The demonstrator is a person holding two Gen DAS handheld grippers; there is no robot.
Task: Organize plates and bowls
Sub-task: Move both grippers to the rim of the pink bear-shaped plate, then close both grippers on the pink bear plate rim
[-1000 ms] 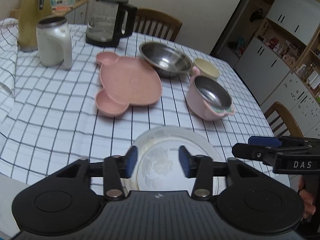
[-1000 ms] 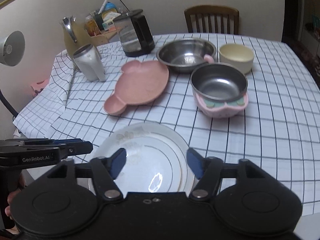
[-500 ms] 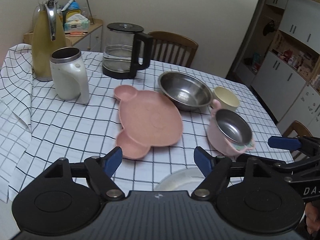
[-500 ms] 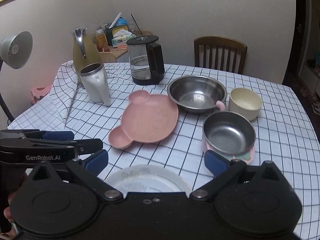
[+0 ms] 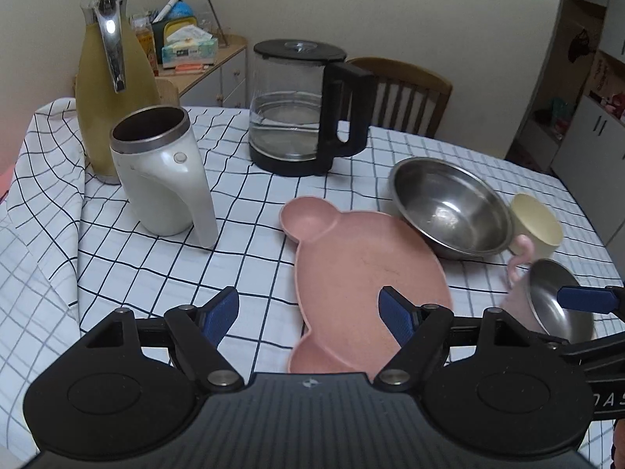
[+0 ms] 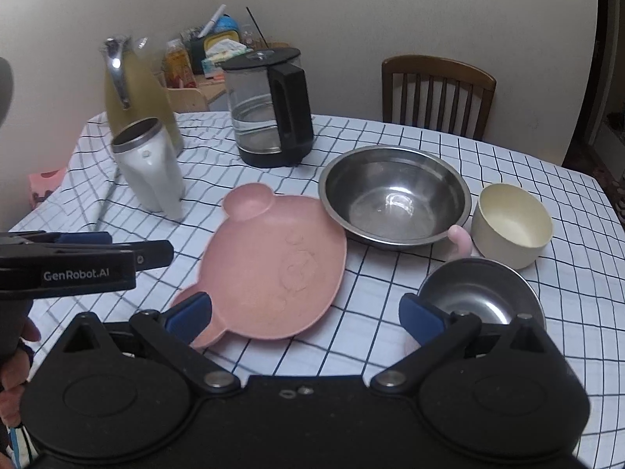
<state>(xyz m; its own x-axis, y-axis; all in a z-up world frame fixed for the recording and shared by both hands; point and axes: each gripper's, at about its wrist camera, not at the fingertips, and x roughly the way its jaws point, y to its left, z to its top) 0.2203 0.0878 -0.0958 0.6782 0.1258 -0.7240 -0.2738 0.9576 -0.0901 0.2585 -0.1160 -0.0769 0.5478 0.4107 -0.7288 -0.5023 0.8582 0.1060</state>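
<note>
A pink bear-shaped plate (image 5: 363,269) (image 6: 273,269) lies mid-table. Behind it to the right is a large steel bowl (image 5: 449,207) (image 6: 394,195), then a cream cup (image 5: 537,224) (image 6: 511,224). A pink-handled steel bowl (image 5: 558,297) (image 6: 480,289) sits at the near right. My left gripper (image 5: 308,312) is open and empty, above the pink plate's near end. My right gripper (image 6: 304,314) is open and empty, between the pink plate and the pink-handled bowl. The white plate is out of view.
A white mug (image 5: 164,179) (image 6: 150,168), a yellow jug (image 5: 111,78) (image 6: 133,90) and a glass kettle (image 5: 304,109) (image 6: 273,109) stand at the back left on the checked tablecloth (image 5: 156,265). A wooden chair (image 6: 437,93) stands behind the table.
Both grippers have opened wider and moved up and forward over the table. The white plate has dropped out of view below them.
</note>
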